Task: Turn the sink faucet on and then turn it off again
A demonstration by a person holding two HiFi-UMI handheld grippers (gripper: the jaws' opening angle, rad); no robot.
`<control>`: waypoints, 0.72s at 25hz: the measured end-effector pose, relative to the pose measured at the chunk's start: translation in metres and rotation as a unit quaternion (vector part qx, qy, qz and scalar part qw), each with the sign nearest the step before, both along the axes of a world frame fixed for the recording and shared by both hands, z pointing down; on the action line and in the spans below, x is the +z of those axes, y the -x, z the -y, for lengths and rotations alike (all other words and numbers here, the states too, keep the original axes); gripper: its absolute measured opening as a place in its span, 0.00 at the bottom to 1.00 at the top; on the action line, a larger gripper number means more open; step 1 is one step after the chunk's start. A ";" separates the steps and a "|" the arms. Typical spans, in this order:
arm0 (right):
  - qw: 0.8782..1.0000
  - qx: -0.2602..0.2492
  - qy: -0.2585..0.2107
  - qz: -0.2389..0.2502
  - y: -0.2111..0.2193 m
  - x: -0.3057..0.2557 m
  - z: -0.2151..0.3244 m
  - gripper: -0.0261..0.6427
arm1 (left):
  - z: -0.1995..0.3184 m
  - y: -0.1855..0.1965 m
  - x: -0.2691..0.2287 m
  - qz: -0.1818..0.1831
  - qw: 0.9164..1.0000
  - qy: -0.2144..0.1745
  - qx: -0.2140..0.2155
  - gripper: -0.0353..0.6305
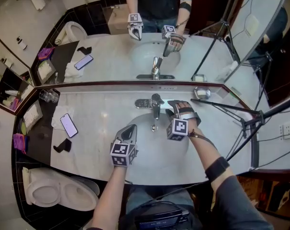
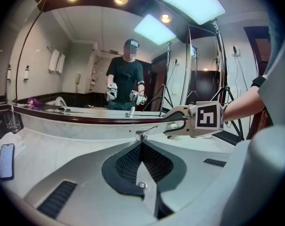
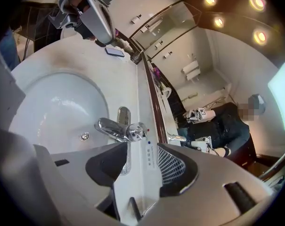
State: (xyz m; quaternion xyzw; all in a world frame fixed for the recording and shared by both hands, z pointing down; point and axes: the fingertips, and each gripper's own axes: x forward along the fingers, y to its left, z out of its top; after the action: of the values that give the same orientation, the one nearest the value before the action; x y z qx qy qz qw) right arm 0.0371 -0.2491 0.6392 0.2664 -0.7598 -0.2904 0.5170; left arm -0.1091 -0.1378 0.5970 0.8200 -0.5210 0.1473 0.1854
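Faucet [image 3: 126, 130] sits just ahead of your right gripper [image 3: 142, 149], jaws wide, nothing btwn them. Chrome lever [image 3: 107, 125] looks rigid, slick, prob. light to swing, so take it near the tip. Beyond, left gripper [image 2: 142, 143] closed, empty.

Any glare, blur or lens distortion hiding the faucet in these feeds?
Head view: sharp, evenly lit, but the mirror doubles the faucet; trust the lower one. Left gripper view: heavy fisheye bending, bright ceiling lights, faucet small yet clear. Right gripper view: fisheye, scene tilted sideways, dark corners, faucet sharp.
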 end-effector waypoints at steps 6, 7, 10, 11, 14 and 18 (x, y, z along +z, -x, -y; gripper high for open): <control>0.998 -0.049 -0.001 -0.044 0.026 0.014 0.026 0.37 | 0.009 0.004 0.009 -0.005 1.000 0.005 -0.008 0.05; 0.997 -0.054 0.004 -0.056 0.026 0.020 0.028 0.37 | 0.010 0.004 0.010 -0.005 1.000 0.006 -0.008 0.05; 0.995 -0.067 0.011 -0.072 0.029 0.031 0.033 0.34 | 0.012 0.006 0.016 -0.006 1.000 0.009 -0.012 0.05; 0.995 -0.070 0.013 -0.076 0.030 0.034 0.034 0.32 | 0.011 0.007 0.018 -0.006 1.000 0.011 -0.012 0.05; 0.992 -0.082 0.020 -0.094 0.032 0.045 0.034 0.32 | 0.010 0.010 0.023 -0.005 1.000 0.017 -0.013 0.05; 0.991 -0.086 0.020 -0.098 0.033 0.053 0.032 0.28 | 0.010 0.011 0.030 -0.006 1.000 0.022 -0.015 0.05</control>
State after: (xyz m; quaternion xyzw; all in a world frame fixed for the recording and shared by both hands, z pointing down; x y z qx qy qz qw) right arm 0.0037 -0.2816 0.6925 0.1604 -0.7313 -0.3433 0.5671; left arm -0.1205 -0.1474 0.6270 0.8085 -0.5291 0.1512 0.2086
